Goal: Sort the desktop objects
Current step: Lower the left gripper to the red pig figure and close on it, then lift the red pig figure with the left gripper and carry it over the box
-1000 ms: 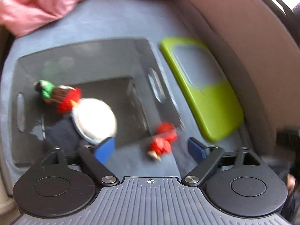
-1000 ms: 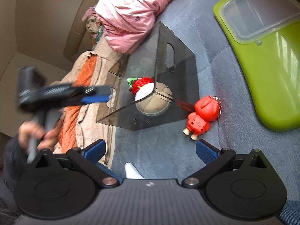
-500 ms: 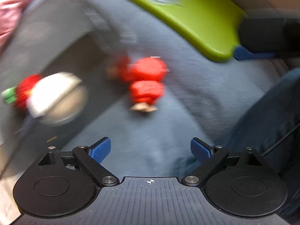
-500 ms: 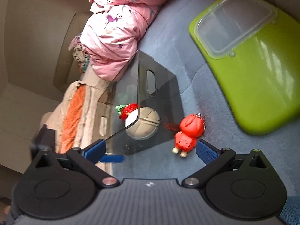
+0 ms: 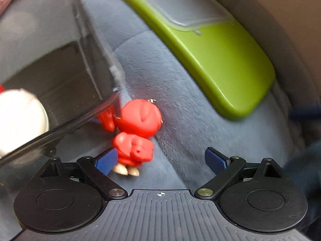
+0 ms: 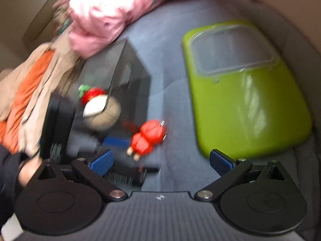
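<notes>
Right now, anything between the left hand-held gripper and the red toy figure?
Nothing visible. The left hand-held gripper is open, and the red toy figure lies on the blue cushion just ahead, near its left finger. The dark clear bin stands close on the toy's left, its corner crowding that side.

left hand-held gripper [image 5: 160, 158] now close over red figure [image 5: 136, 128]

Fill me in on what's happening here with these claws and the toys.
A person is sorting small things on a blue-grey cushion, holding a claw in each hand. The left claw is open and low over a red toy figure that lies on the cushion just outside the dark clear bin; nothing is gripped yet. The right claw is open too, hanging back. A white round item and a strawberry-like toy are already in the bin. A green lidded box sits alongside.
</notes>
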Demonstrator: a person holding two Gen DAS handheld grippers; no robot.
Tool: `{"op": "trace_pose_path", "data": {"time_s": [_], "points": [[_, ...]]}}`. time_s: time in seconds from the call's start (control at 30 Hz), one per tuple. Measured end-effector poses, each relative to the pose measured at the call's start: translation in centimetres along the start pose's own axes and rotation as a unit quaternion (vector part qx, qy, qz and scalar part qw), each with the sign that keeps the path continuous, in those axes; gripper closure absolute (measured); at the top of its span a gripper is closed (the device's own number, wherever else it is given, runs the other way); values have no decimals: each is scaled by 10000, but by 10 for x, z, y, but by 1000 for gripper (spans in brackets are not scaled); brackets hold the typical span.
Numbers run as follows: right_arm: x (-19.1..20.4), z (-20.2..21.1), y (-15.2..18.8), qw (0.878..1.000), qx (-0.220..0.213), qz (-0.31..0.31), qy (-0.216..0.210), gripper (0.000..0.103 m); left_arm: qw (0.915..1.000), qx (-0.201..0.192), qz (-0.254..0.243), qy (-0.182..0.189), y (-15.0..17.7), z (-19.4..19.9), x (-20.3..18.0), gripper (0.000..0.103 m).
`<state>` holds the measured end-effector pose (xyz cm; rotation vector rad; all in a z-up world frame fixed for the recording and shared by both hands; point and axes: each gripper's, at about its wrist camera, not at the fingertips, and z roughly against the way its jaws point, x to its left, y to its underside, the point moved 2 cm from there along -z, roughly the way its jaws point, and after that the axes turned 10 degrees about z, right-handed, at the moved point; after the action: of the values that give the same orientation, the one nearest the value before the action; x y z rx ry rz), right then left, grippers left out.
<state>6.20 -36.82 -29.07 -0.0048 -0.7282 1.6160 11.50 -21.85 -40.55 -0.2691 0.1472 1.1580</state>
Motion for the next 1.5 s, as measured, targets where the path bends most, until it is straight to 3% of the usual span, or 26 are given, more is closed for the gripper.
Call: {"op": "trace_pose_path", "data": {"time_s": [0.17,0.27,0.37,0.47,0.77,0.83,0.87,0.9,1.1,1.33,1.5], "points": [[22,2,19,9896,360,804,-1134,0,9990,-151,367,216,-5,-5,16,0],[45,-4,32,9759,567,1242,-1705,0,9995,-142,265,-125,-4,-7,5,0],[64,-5,41,9671,673,1712,-1759,0,9986,-106,236,-470,-3,-10,-6,0],[71,-1,45,9577,635,1875,-2088,0,9967,-57,278,-763,-4,-15,-14,0],[65,5,46,9545,438,1819,-2323,0,9897,88,547,-1320,-12,-28,-21,0],[64,7,46,9536,408,1805,-2375,0,9891,153,602,-1336,-11,-26,-20,8],[62,7,46,9528,386,1785,-2424,0,9896,207,628,-1277,-9,-23,-17,41],[61,7,47,9520,365,1766,-2473,0,9901,260,653,-1219,-7,-19,-15,57],[55,10,49,9468,91,1669,-2751,0,9913,580,803,-865,3,2,1,57],[52,10,48,9442,34,1557,-2902,0,9959,304,304,-797,33,49,-2,58],[49,9,45,9406,97,1501,-3044,0,9955,538,487,-614,57,62,18,57]]}}
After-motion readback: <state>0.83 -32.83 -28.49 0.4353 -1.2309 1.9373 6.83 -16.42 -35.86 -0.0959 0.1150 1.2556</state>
